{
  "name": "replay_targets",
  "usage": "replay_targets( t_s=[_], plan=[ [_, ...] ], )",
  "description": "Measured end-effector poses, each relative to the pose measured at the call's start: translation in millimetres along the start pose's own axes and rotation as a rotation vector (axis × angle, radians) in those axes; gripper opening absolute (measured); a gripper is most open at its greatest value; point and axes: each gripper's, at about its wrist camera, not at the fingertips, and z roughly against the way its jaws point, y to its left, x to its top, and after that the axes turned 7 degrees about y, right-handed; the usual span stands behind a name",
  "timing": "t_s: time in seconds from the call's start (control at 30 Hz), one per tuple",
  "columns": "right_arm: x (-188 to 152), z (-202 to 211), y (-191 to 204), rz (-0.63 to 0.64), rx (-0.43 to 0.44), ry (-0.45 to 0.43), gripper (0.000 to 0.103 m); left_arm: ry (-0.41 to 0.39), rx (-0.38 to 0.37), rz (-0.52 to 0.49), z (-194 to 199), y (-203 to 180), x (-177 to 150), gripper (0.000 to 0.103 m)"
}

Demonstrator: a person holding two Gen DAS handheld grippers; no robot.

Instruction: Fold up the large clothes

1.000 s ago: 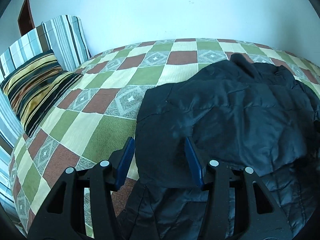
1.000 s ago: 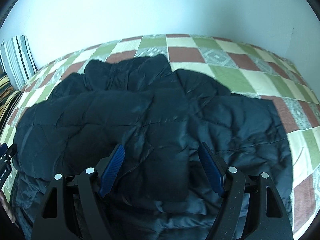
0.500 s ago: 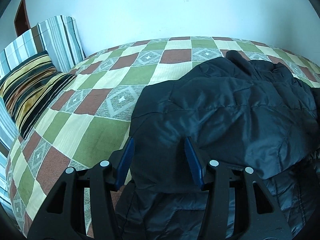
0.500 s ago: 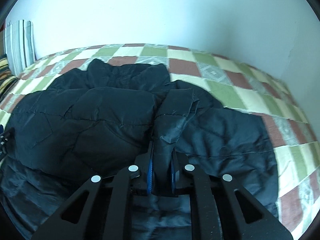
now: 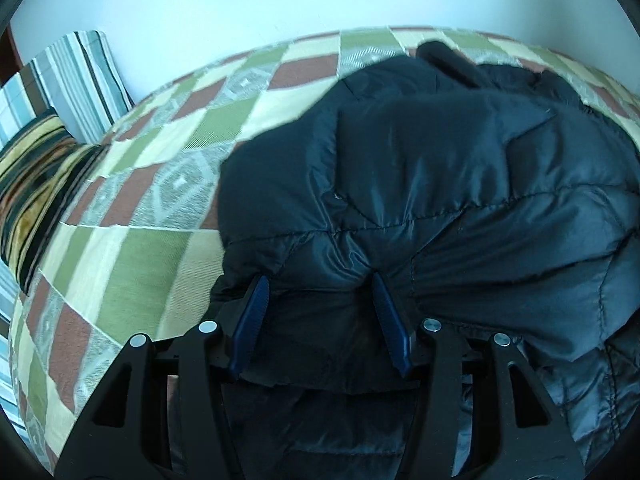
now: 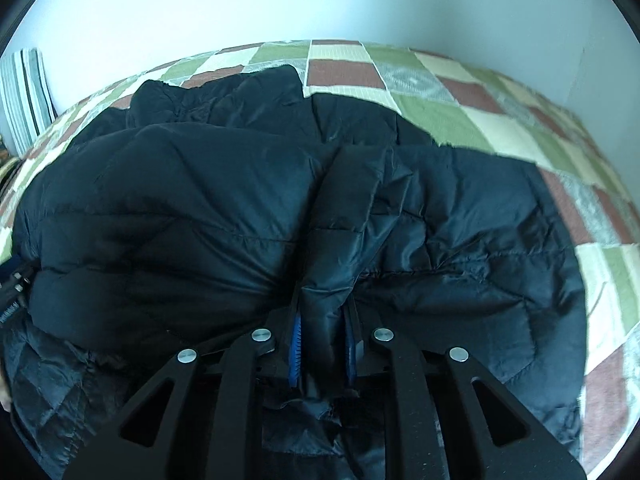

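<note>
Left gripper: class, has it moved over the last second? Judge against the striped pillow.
Yes. The left gripper has pushed forward and right into the jacket, away from the striped pillow.

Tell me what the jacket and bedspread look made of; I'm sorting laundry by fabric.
Jacket: likely a thin synthetic shell such as nylon, slightly glossy, quilted in stitched, puffy panels, so probably padded. Bedspread: seemingly a matte woven textile, with fine ribbing visible in its green, cream and brown patches.
</note>
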Motion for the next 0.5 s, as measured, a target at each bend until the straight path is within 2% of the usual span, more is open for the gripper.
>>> replay_targets(
  t_s=[0.07,0.13,0.2,0.27,0.37,0.5],
  plan=[
    [1,2,-1,-0.009,0.007,-0.007,0.017,-0.002,0.009,-0.006,0,-1,1,0.054],
    [2,8,-4,-0.021,0.025,-0.017,0.022,-0.017,0.008,0.000,8,2,1,0.054],
    [3,21,-6,-0.031,0.008,-0.032,0.036,-0.024,0.020,0.011,20,7,-1,0.053],
    [3,39,-8,-0.029,-0.010,-0.078,0.045,-0.053,0.020,0.035,40,14,-3,0.053],
    [8,58,-9,-0.051,0.019,-0.127,0.046,-0.134,0.011,0.056,68,16,4,0.053],
    [32,50,9,-0.034,0.072,-0.111,0.045,-0.176,-0.037,0.034,71,-2,27,0.053]
  ],
)
